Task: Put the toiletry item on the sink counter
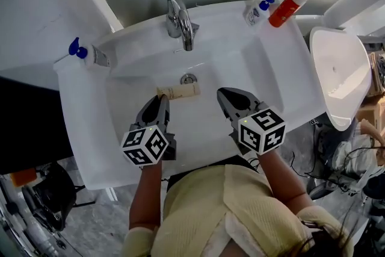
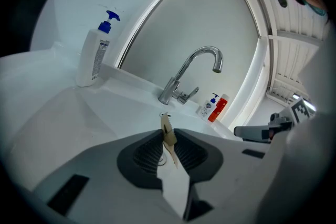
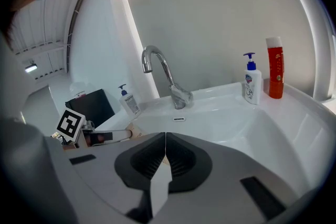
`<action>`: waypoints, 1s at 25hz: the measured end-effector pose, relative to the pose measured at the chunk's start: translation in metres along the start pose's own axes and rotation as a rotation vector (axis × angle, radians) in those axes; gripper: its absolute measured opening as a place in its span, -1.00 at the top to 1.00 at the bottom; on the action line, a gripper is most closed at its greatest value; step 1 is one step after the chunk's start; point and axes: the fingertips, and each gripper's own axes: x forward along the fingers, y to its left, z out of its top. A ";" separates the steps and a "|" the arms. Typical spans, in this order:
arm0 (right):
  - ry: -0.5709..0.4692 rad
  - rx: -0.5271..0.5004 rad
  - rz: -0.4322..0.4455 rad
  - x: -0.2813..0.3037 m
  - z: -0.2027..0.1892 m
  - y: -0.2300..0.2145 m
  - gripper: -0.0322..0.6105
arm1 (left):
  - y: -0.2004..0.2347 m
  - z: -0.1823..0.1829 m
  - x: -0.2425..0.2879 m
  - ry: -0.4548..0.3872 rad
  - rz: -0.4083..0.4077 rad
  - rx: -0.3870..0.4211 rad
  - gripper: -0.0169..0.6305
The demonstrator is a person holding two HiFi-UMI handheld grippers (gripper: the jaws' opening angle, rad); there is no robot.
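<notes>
A tan toiletry tube point(image 1: 179, 91) lies across the bottom of the white sink basin point(image 1: 216, 63), just in front of the drain point(image 1: 189, 78). My left gripper point(image 1: 162, 99) is shut on the tube's flat crimped end; in the left gripper view the crimped end point(image 2: 168, 130) stands pinched between the ribbed pads. My right gripper point(image 1: 224, 94) hovers over the basin to the right of the tube, shut with nothing in it. The right gripper view shows its jaws point(image 3: 165, 136) closed together and the tube point(image 3: 135, 131) off to the left.
A chrome faucet point(image 1: 180, 21) stands at the back of the sink. A blue-pump bottle point(image 1: 90, 56) sits on the left counter corner. A small pump bottle point(image 1: 255, 11) and a red bottle point(image 1: 287, 8) stand at the back right. A white fixture point(image 1: 340, 75) stands right of the sink.
</notes>
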 end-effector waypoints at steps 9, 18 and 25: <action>0.033 0.008 0.033 0.010 -0.002 -0.013 0.82 | 0.004 -0.012 0.016 0.034 0.033 -0.015 0.65; 0.061 0.035 0.067 0.019 -0.008 -0.020 0.82 | 0.010 -0.025 0.025 0.078 0.064 -0.028 0.65; 0.091 0.017 0.085 0.029 -0.015 -0.018 0.82 | 0.027 -0.033 0.026 0.123 0.125 -0.025 0.64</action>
